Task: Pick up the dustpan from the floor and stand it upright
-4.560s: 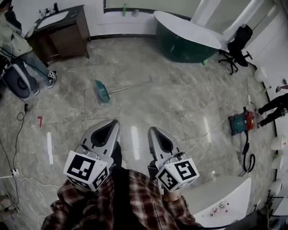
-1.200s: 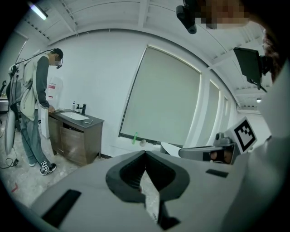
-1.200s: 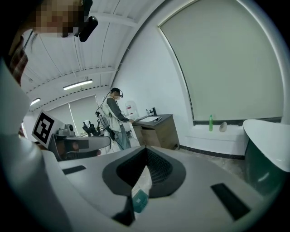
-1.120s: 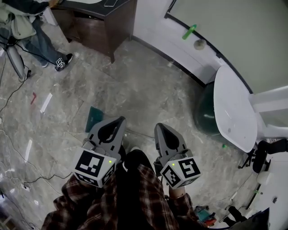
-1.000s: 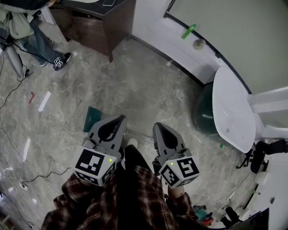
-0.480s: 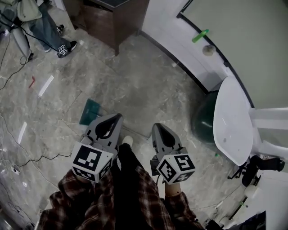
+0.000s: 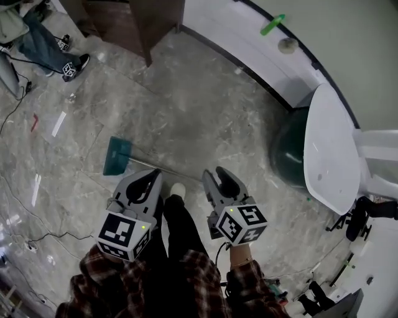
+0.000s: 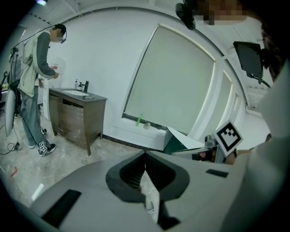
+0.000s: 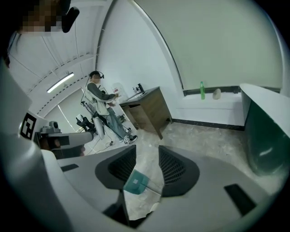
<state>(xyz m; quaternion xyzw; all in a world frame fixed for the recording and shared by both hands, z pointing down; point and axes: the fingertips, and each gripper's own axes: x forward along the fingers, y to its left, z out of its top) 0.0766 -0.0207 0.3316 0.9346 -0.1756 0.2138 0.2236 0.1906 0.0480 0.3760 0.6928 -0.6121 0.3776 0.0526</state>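
The floor (image 7: 205,105) is grey, marbled stone tile with a faint sheen, and it fills most of the head view. Left of centre a teal dustpan (image 7: 117,155) lies flat on it, its thin long handle (image 7: 149,164) running down and to the right. Further left, a small red item (image 7: 34,122) and a white strip (image 7: 59,124) lie close together on the tiles, and thin cables (image 7: 50,235) trail across the lower left. A dark wooden cabinet (image 7: 124,18) stands at the upper left, with a bystander's shoes (image 7: 71,68) beside it. A dark green tub (image 7: 287,149) sits at the right.
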